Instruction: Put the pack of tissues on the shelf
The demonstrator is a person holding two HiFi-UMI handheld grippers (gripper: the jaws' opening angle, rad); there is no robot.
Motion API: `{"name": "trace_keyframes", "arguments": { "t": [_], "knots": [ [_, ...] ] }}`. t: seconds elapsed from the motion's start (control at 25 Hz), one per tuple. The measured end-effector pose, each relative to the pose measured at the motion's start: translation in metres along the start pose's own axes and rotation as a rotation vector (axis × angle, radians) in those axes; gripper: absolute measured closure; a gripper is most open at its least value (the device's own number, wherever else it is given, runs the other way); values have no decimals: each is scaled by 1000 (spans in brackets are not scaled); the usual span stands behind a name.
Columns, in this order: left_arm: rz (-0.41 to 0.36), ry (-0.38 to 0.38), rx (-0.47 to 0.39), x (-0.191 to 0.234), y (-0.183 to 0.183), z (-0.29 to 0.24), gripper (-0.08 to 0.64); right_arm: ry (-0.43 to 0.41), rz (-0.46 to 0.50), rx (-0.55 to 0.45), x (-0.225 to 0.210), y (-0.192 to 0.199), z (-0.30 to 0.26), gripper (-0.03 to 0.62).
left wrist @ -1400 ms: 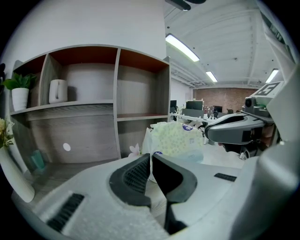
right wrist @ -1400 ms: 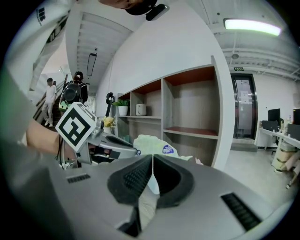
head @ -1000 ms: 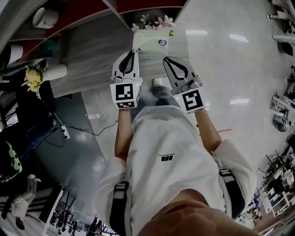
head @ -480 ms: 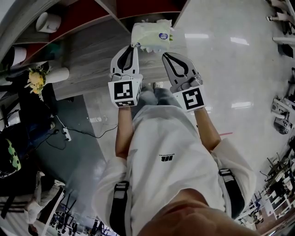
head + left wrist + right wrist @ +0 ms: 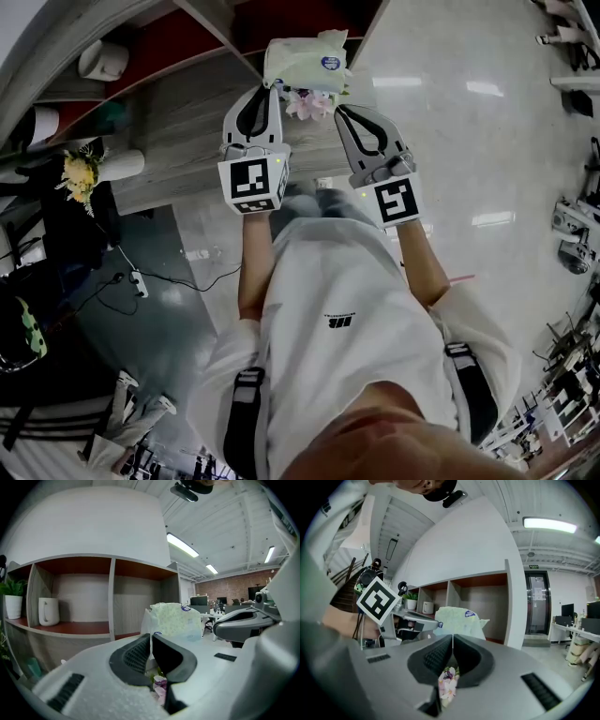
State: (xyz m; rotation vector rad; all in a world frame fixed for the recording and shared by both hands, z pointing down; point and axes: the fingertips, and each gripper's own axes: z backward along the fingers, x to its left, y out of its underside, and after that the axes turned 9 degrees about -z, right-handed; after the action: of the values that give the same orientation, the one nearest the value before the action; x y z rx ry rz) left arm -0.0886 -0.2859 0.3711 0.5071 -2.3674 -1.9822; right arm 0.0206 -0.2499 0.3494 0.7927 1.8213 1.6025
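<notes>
Left claw, right claw: aloft, pinched closed.

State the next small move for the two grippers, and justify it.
Probably carry the pack of tissues forward into the open shelf compartment: the left gripper and right gripper are both shut on its edges, and it hangs in front, not yet inside.

white mug on shelf
</notes>
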Motion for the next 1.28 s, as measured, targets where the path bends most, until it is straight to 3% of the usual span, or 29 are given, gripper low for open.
{"name": "trace_keyframes", "arguments": {
  "t": [1.28],
  "knots": [
    [36,25,1,43,-2,-92,522,98,-20,19,-50,-5,-75,565]
  ]
}}
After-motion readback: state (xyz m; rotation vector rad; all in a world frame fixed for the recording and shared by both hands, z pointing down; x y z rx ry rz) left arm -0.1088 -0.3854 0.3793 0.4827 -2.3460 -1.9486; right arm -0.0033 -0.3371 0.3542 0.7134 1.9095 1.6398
